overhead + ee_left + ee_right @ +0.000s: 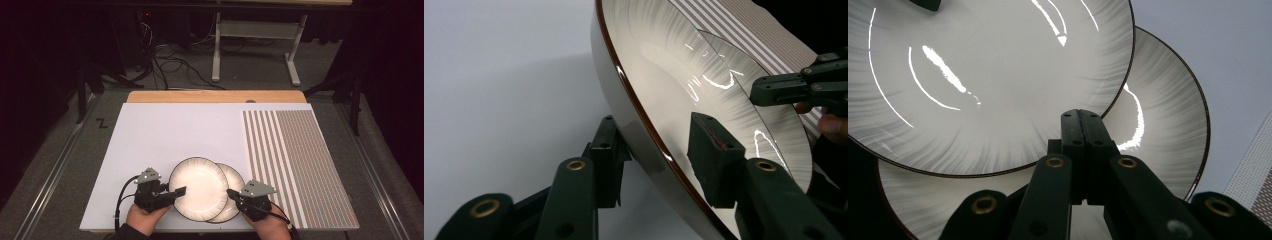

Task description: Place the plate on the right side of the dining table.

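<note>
At the worktop's (150, 135) near edge, our left claw (181, 190) grips the upper plate's (200, 185) rim; our right claw (231, 192), closed and empty, rests over the lower plate (235, 182).

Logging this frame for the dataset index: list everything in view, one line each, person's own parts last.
plates: 2, white with dark rims; upper plate overlaps lower plate, near table edge.
white sheet: 1, covers most of the table.
striped mat: 1, brown and white, right side.
wooden tabletop: 1, tan, far edge showing.
cables: several, black, on the floor beyond.
left gripper: black, jaws astride the upper plate's rim.
right gripper: black, jaws closed, over the lower plate.
hands: 2, bottom edge.
</note>
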Motion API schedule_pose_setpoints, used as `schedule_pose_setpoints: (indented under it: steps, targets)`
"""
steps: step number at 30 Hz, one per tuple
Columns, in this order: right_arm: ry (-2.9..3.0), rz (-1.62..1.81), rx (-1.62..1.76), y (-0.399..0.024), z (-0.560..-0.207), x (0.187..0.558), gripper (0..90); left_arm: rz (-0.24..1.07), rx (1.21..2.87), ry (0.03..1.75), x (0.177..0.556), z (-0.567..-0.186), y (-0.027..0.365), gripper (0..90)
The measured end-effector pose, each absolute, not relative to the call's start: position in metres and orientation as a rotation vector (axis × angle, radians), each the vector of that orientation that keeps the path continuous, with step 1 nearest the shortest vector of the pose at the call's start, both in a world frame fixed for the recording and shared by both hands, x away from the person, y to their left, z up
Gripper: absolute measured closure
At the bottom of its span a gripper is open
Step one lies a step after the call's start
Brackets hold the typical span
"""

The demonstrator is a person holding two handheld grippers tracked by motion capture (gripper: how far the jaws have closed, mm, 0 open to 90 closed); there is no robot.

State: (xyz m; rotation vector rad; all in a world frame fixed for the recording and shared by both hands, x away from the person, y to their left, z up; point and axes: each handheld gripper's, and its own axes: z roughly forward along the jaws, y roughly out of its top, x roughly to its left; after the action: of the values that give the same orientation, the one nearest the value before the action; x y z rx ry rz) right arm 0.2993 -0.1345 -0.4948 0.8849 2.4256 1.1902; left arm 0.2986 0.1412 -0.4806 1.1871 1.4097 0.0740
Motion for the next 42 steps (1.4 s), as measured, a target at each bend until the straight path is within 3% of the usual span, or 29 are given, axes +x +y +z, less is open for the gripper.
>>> schedule_pose_setpoints:
  steps: [14, 24, 31, 33, 35, 36, 42]
  targets:
    - [2.388, 1.212, 0.902, -0.14, -0.492, 0.3, 90.0, 0.084, 1.144, 1.399, 0.299, -0.477, 0.143, 68.2]
    - [2.35, 1.259, 0.919, -0.149, -0.487, 0.301, 80.3, 0.094, 1.122, 1.381, 0.299, -0.475, 0.142, 71.2]
    - [2.288, 1.306, 0.951, -0.167, -0.477, 0.305, 66.8, 0.101, 1.12, 1.372, 0.298, -0.474, 0.141, 71.9]
    - [2.255, 1.335, 0.979, -0.179, -0.474, 0.307, 55.9, 0.102, 1.116, 1.372, 0.298, -0.474, 0.141, 72.0]
    - [2.254, 1.354, 0.987, -0.183, -0.473, 0.309, 52.3, 0.105, 1.113, 1.368, 0.297, -0.474, 0.141, 72.0]
    - [2.245, 1.369, 1.009, -0.191, -0.472, 0.311, 43.5, 0.107, 1.109, 1.368, 0.297, -0.474, 0.141, 72.1]
    - [2.164, 1.352, 1.051, -0.206, -0.469, 0.31, 31.8, 0.116, 1.103, 1.332, 0.294, -0.472, 0.141, 73.7]
